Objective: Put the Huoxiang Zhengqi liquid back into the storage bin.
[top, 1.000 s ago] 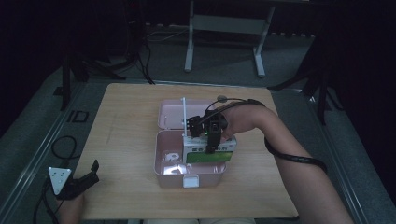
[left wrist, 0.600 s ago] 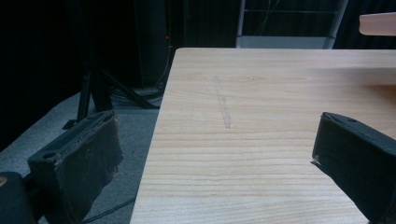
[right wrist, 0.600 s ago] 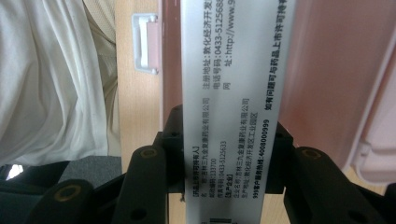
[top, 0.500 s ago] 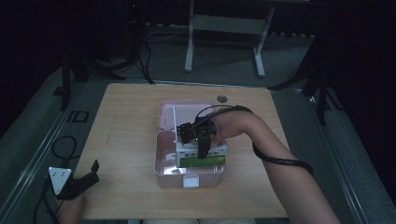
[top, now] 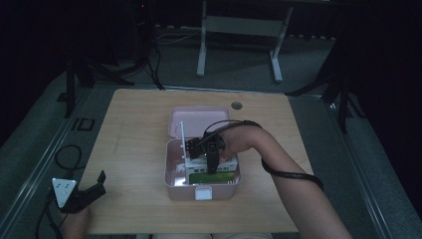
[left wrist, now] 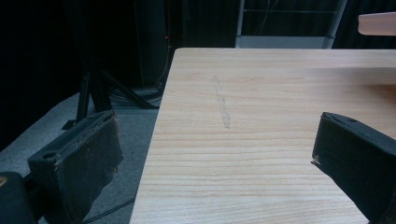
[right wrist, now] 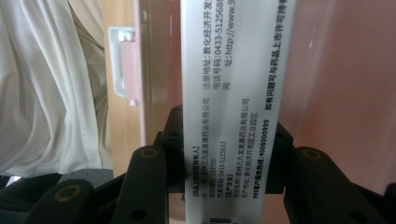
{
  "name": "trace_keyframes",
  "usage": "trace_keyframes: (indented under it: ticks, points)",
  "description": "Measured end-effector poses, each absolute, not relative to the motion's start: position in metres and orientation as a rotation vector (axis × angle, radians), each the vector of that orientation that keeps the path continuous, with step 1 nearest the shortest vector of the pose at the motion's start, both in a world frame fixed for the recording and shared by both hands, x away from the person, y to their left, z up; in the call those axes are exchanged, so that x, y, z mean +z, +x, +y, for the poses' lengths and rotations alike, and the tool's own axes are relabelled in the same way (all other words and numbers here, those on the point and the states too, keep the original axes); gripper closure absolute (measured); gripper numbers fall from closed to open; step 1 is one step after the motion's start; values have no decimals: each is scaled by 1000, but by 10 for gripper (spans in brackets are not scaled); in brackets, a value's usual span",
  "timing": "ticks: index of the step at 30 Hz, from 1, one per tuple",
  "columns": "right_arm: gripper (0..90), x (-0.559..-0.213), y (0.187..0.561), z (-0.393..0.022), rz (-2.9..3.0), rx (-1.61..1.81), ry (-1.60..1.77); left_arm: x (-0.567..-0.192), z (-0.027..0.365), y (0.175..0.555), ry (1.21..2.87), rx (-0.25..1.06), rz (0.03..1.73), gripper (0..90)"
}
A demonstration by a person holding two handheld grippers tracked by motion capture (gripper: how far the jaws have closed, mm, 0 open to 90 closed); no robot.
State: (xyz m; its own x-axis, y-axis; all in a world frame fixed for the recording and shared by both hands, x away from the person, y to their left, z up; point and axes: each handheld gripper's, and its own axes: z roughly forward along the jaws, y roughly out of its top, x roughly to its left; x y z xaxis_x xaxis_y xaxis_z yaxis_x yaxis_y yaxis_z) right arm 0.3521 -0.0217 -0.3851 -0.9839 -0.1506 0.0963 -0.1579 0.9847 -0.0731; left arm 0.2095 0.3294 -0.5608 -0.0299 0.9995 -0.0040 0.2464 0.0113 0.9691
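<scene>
Round grey grommet (top: 236,105) set in light wooden tabletop (top: 134,129) at 12 o'clock edge. Grey metal stand frame (top: 239,35) on floor beyond, 12 o'clock. Faint scuff streak (left wrist: 221,101) on wood.

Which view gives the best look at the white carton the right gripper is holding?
The right gripper view: the white carton runs up the frame between the jaws, its printed side readable. The high view shows it small, in the pink box under the right gripper. The left gripper view faces the table.
</scene>
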Motion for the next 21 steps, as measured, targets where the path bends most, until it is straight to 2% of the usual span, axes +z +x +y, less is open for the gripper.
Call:
trace_keyframes:
  ticks: [21]
  points:
    - [625,-438,357,-20,-3011,131,237,-561,329,210,1375,1094,1421,16]
